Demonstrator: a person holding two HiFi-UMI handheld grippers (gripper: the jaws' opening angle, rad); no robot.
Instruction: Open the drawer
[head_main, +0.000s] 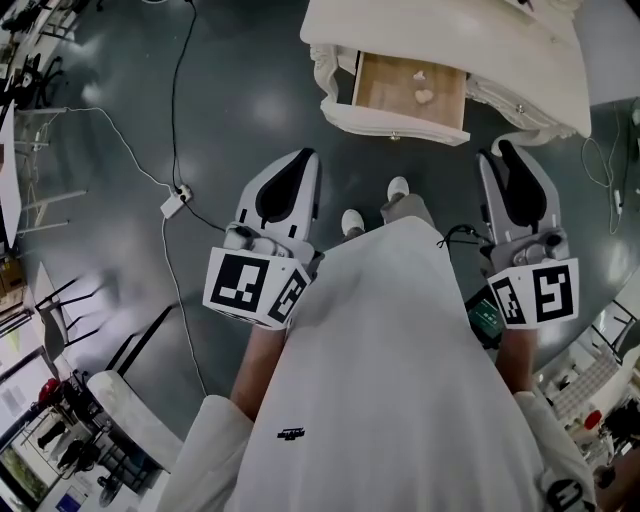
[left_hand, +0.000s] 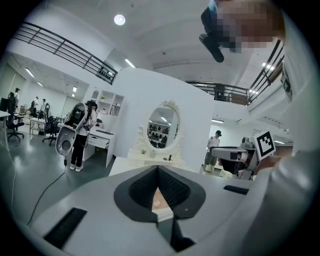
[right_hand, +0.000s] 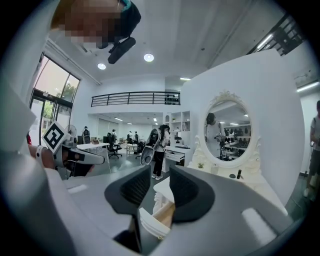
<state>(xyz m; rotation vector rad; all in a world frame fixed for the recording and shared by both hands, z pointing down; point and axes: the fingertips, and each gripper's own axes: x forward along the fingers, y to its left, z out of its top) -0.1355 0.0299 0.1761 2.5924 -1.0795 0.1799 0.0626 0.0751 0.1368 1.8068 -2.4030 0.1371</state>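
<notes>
From the head view, an ornate white dressing table (head_main: 450, 35) stood on a dark grey polished floor (head_main: 250, 100) in front of a person wearing a long white garment (head_main: 400, 350) and white shoes (head_main: 398, 187). The table's white-fronted drawer with a pale wooden inside (head_main: 385, 85) was pulled well out toward the person, and two small white objects (head_main: 424, 97) lay on its wooden bottom.

The left gripper (head_main: 298, 165), white with black jaw pads, was held near the person's body, well apart from the drawer. Its jaws met at their tips and had nothing between them. The right gripper (head_main: 505, 165), of the same make, was also held back near the body. Its jaws stood partly apart with a clear gap and held nothing; only the corner of the drawer showed through that gap, far off.

The right gripper view showed an oval mirror in a carved white frame (right_hand: 227, 130) standing on the table top.

As a judgement, the task looked done. The drawer was out, neither gripper touched it, and nothing seemed left except perhaps drawing the hands away.
</notes>
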